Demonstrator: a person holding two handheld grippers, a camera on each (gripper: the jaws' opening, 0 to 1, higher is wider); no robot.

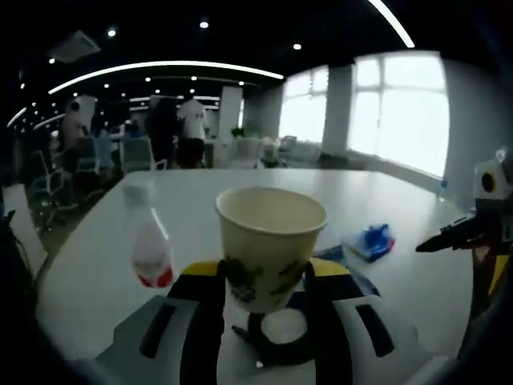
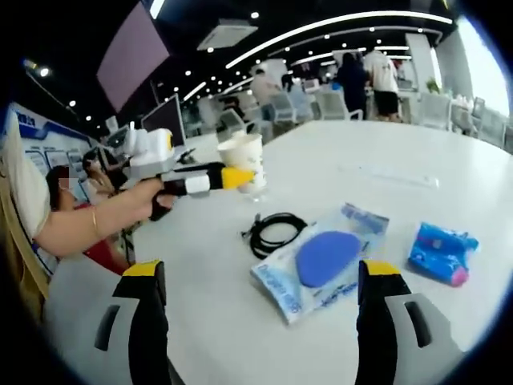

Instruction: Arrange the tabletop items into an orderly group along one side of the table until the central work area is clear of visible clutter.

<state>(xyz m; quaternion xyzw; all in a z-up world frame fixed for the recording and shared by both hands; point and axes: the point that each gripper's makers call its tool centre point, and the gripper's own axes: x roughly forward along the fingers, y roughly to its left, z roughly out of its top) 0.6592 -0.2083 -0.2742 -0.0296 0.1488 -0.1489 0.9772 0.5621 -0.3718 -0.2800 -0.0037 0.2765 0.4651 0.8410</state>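
Note:
My left gripper point(image 1: 267, 273) is shut on a cream paper cup point(image 1: 270, 241) with a dark print, its yellow-tipped jaws pressing both sides. The right gripper view shows that gripper point(image 2: 228, 178) holding the cup point(image 2: 243, 154) upright above the white table point(image 2: 385, 152). A coiled black cable point(image 2: 272, 233) lies on the table, just under the cup point(image 1: 280, 333) in the left gripper view. Beyond my open right gripper point(image 2: 264, 317) lie a clear bag with a blue oval pad point(image 2: 321, 261) and a blue packet point(image 2: 441, 253). A clear bottle with a red label point(image 1: 151, 245) is left of the cup.
The right gripper point(image 1: 449, 234) reaches in from the right edge of the left gripper view, near the blue packet point(image 1: 370, 241). A person's forearm point(image 2: 88, 220) holds the left gripper. Chairs point(image 2: 337, 104) and standing people point(image 1: 191, 128) are beyond the table's far edge.

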